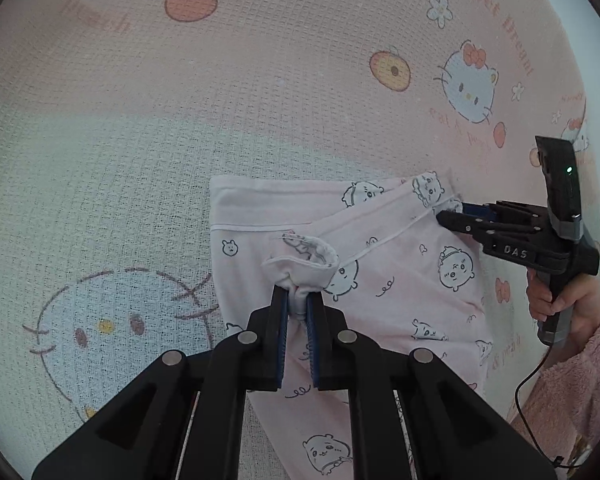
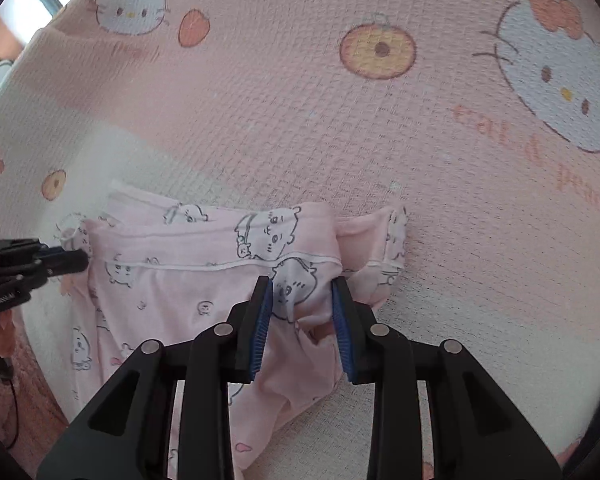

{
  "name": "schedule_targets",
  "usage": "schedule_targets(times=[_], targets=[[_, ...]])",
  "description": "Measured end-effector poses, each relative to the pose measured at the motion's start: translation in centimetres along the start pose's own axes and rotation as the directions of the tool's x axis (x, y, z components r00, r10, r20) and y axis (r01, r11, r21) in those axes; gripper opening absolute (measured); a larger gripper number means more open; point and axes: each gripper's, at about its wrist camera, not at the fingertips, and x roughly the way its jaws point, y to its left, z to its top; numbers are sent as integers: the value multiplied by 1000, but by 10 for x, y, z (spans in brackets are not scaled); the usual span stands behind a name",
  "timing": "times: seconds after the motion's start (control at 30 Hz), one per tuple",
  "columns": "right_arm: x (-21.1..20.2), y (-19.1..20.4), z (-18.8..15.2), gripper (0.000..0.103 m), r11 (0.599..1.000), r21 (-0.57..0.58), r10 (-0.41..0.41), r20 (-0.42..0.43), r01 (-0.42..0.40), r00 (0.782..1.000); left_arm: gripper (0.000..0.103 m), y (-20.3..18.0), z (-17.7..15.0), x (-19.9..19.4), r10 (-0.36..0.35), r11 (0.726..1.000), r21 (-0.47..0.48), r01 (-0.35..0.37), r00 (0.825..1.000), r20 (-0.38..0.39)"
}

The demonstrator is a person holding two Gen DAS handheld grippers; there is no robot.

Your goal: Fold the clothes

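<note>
Pants (image 1: 400,280), pink with small cartoon-animal print, lie partly folded on the waffle-textured Hello Kitty blanket (image 1: 220,120), sitting at about 5 o'clock of centre in my left wrist view and 6 to 7 o'clock in the right one. My left gripper (image 1: 298,308) has its blue-padded jaws nearly closed on a bunched white-lined fold of the pants, cloth squeezed between the pads and puffing out above the tips toward 12 o'clock. My right gripper (image 2: 303,308) has jaws spread partway, straddling a raised ridge of pink fabric (image 2: 300,300); cloth sits between the pads but I can't tell whether either pad presses it. In the left view that same right gripper (image 1: 448,212) comes in from 3 o'clock, tips at the pants' edge by the white piping seam (image 1: 380,240), too small there to judge the gap. A hand (image 1: 556,300) in a fluffy pink sleeve (image 1: 580,380) grips its handle, black cable (image 1: 528,392) hanging down toward 5 o'clock. In the right view, the left gripper (image 2: 76,260) enters from 9 o'clock, touching the pants' far corner. A folded cuff (image 2: 392,248) sticks out at 3 o'clock of the right jaws.
</note>
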Motion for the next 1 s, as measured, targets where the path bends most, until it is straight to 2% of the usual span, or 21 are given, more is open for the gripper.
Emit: schedule_targets(times=[0.03, 0.1, 0.2, 0.37, 0.5, 0.57, 0.63, 0.77, 0.8, 0.83, 0.9, 1.0], targets=[[5, -1, -3, 24, 999, -7, -46, -7, 46, 999, 9, 1, 1, 2, 4, 1000, -6, -4, 1000, 2], [0, -8, -9, 24, 998, 27, -61, 27, 60, 998, 9, 6, 3, 2, 1, 1000, -13, -1, 1000, 9], [-10, -23, -18, 25, 987, 65, -152, 39, 150, 988, 9, 7, 8, -1, -4, 1000, 5, 4, 1000, 17], [-25, -60, -20, 26, 973, 208, -111, 60, 97, 992, 9, 8, 16, -4, -11, 999, 31, 10, 1000, 29], [-21, -47, -7, 26, 991, 111, -84, 60, 77, 995, 9, 19, 7, 5, 3, 1000, -12, -2, 1000, 14], [-11, -32, -3, 26, 996, 35, -78, 26, 77, 997, 9, 17, 7, 8, 12, 1000, -3, -12, 1000, 18], [3, -27, -6, 26, 993, -5, -115, -40, 115, 993, 9, 15, 7, 11, 19, 1000, 4, -19, 1000, 21], [-6, -43, -17, 29, 991, 18, -135, -54, 136, 989, 10, 13, 11, 18, 11, 1000, -2, -11, 1000, 22], [-8, -48, -20, 35, 988, 21, -152, -65, 154, 986, 10, 13, 11, 19, 11, 1000, 1, -11, 1000, 23], [-10, -51, -23, 37, 981, 18, -194, -76, 196, 978, 10, 13, 11, 19, 16, 1000, 1, -16, 1000, 26], [-15, -58, -26, 36, 961, 26, -272, -79, 275, 959, 10, 13, 11, 20, 15, 1000, -2, -15, 999, 33], [-31, -60, -23, 35, 981, 118, -152, -5, 152, 988, 10, 13, 11, 16, 8, 1000, -6, -8, 998, 56]])
